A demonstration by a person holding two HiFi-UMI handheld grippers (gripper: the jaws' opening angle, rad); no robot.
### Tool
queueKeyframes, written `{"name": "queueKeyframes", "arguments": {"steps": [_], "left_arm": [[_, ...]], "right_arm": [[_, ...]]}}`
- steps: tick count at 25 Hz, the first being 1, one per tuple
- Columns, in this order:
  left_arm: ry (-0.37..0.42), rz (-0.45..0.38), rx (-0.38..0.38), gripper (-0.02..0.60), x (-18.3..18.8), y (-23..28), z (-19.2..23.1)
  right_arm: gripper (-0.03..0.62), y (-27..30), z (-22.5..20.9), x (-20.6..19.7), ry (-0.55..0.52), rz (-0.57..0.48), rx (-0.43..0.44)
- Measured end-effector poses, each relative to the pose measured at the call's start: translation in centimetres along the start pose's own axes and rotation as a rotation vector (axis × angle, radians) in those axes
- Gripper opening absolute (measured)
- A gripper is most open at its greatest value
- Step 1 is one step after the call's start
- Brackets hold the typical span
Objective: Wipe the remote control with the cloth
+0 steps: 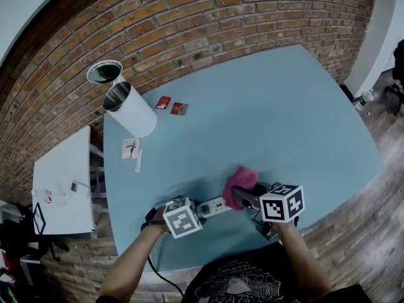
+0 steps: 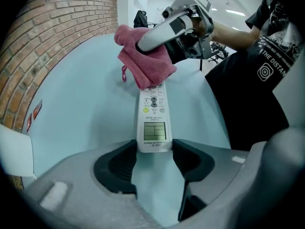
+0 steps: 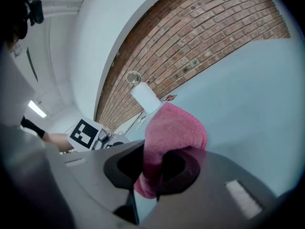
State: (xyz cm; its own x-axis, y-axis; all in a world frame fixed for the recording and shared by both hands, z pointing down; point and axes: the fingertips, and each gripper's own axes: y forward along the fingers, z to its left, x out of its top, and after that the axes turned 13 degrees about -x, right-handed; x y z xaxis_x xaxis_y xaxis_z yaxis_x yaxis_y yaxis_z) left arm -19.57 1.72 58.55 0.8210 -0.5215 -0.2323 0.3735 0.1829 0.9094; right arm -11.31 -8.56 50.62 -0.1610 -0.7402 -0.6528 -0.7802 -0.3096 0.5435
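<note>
A white remote control [image 2: 153, 120] with a small screen lies flat on the blue table [image 1: 271, 118]. My left gripper [image 2: 153, 155] is shut on its screen end, one jaw against each side. In the head view the remote [image 1: 213, 206] runs from the left gripper [image 1: 197, 212] toward the right gripper [image 1: 243, 199]. My right gripper [image 3: 155, 168] is shut on a pink cloth [image 3: 171, 135]. The cloth [image 2: 145, 56] rests on the remote's far end and hides it. In the head view the cloth [image 1: 238, 183] bunches just beyond the right gripper.
A white cylinder [image 1: 129, 109] lies on its side at the table's far left, with a metal-rimmed tin [image 1: 104, 72] behind it. Two small red packets [image 1: 172, 105] and paper slips [image 1: 131, 149] lie nearby. A brick wall [image 1: 189, 17] backs the table. A white side table [image 1: 63, 182] stands left.
</note>
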Motion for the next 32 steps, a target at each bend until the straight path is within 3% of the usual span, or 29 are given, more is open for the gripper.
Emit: {"name": "queueKeyframes", "arguments": {"steps": [4, 8, 11, 13, 15, 19, 25, 32], "left_arm": [[-0.013, -0.08, 0.079, 0.247, 0.0, -0.7, 0.8], [-0.085, -0.162, 0.137, 0.245, -1.4, -2.5, 0.7], [-0.158, -0.281, 0.187, 0.242, -1.7, -4.5, 0.3], [-0.211, -0.395, 0.25, 0.199, -1.2, -6.2, 0.2], [-0.275, -0.511, 0.323, 0.004, -0.7, -7.7, 0.0], [-0.332, -0.673, 0.348, 0.003, 0.9, -8.6, -2.1], [-0.447, -0.914, 0.445, 0.003, 2.7, -10.6, -3.9], [-0.534, -1.073, 0.564, 0.002, 3.4, -11.5, -5.3]], "right_arm": [[0.066, -0.6, 1.2, 1.0, -0.028, -0.049, 0.011], [0.066, -1.3, 2.5, 1.3, -0.054, -0.082, 0.017], [0.066, -1.8, 3.6, 1.3, -0.091, -0.099, 0.013], [0.066, -2.0, 4.6, 1.5, -0.121, -0.118, 0.002], [0.066, -2.2, 5.7, 1.7, -0.153, -0.138, -0.007], [0.066, -2.8, 7.8, 1.4, -0.234, -0.176, -0.028], [0.064, -4.7, 9.5, 1.1, -0.354, -0.262, -0.12], [0.063, -6.2, 10.4, 0.1, -0.473, -0.32, -0.211]]}}
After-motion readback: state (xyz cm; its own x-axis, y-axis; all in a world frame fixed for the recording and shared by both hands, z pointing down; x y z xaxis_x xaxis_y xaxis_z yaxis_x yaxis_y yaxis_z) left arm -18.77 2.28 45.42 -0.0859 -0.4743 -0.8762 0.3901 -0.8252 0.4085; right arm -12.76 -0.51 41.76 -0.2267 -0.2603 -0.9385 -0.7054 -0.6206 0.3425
